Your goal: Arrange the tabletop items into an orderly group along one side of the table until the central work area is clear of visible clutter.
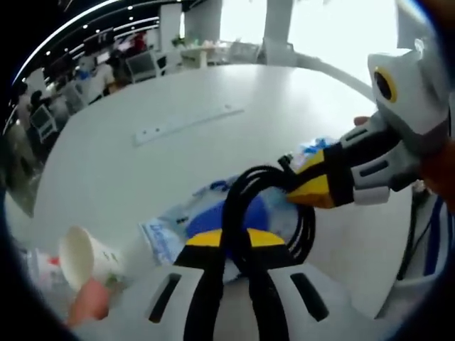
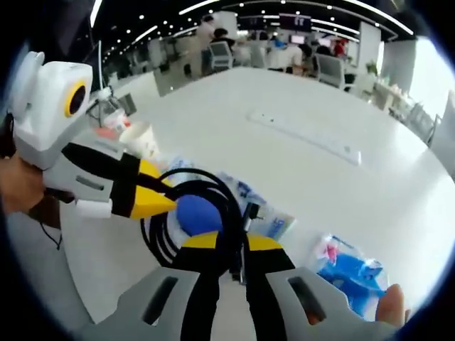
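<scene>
A coiled black cable hangs over a clear packet holding a round blue item on the white table. My left gripper is shut on the coil's near loop. My right gripper comes in from the right and pinches the coil's far side. In the right gripper view, my right gripper is shut on the cable, with the blue item behind it. The left gripper reaches in from the left and meets the coil.
A paper cup lies tipped at the near left beside small litter; it shows as the cup in the other view. A white power strip lies mid-table. A second blue packet sits at lower right. Chairs and people stand beyond the table.
</scene>
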`<state>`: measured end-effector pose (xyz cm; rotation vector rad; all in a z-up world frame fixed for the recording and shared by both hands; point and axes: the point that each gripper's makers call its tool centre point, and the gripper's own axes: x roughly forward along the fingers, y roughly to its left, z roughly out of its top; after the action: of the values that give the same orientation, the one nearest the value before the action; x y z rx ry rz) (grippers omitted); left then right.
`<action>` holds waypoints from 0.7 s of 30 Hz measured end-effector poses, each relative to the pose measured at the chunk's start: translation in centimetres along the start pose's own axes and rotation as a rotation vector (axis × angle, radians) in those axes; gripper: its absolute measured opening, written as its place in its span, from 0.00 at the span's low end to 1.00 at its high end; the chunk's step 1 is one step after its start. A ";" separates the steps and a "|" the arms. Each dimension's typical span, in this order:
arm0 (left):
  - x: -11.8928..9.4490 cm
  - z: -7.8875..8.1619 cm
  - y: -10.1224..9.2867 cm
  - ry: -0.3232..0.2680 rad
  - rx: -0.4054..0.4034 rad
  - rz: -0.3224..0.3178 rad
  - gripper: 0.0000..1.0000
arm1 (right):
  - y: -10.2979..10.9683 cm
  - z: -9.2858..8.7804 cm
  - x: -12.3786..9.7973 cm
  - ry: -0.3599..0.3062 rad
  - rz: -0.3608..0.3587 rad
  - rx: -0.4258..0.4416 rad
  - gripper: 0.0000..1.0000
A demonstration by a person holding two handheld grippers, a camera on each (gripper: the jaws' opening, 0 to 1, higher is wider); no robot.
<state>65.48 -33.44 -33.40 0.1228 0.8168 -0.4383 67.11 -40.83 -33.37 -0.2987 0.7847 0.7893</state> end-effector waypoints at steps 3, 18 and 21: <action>-0.2 -0.2 -0.6 0.002 0.008 -0.007 0.08 | 0.2 -0.6 -0.6 0.005 -0.004 0.000 0.12; -0.9 -0.8 -3.9 0.006 0.058 -0.044 0.08 | 0.4 -3.0 -3.4 0.015 -0.029 0.016 0.12; -1.0 -0.9 -4.5 0.007 0.064 -0.050 0.08 | 0.4 -3.5 -3.8 0.018 -0.031 0.012 0.12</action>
<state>62.35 -36.88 -33.01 0.1634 0.8143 -0.5118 63.37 -44.36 -32.94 -0.3067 0.8002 0.7530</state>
